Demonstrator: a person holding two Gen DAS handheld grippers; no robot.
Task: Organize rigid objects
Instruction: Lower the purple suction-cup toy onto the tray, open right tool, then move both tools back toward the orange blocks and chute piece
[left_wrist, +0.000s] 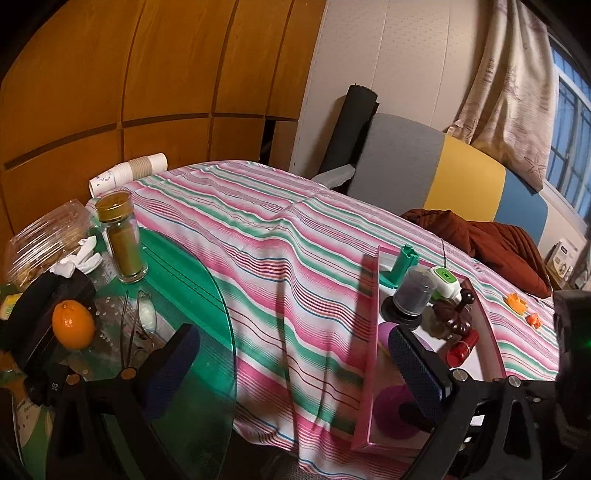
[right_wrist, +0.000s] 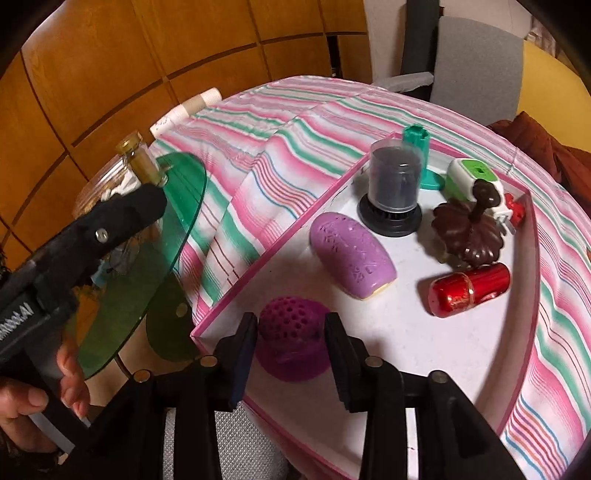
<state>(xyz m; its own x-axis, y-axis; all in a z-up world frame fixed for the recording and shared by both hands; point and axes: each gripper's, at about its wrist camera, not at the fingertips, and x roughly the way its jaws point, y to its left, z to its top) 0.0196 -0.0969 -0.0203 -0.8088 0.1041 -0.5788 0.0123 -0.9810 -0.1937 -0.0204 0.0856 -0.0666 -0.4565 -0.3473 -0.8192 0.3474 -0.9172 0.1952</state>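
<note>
**Pink tray: seven items, right tongs around dome**

One pink tray on the striped worktop holds seven items. Purple perforated dome at 6 o'clock, purple case centre, red cylinder at 3. Right tongs open, straddling dome, contact unclear. Left tongs open, empty.

In my right view the tray holds a perforated dome at six o'clock, bottle at three, possibly touching nothing.

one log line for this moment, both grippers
right gripper: open around purple perforated dome in pink tray | left gripper: open, empty
</note>
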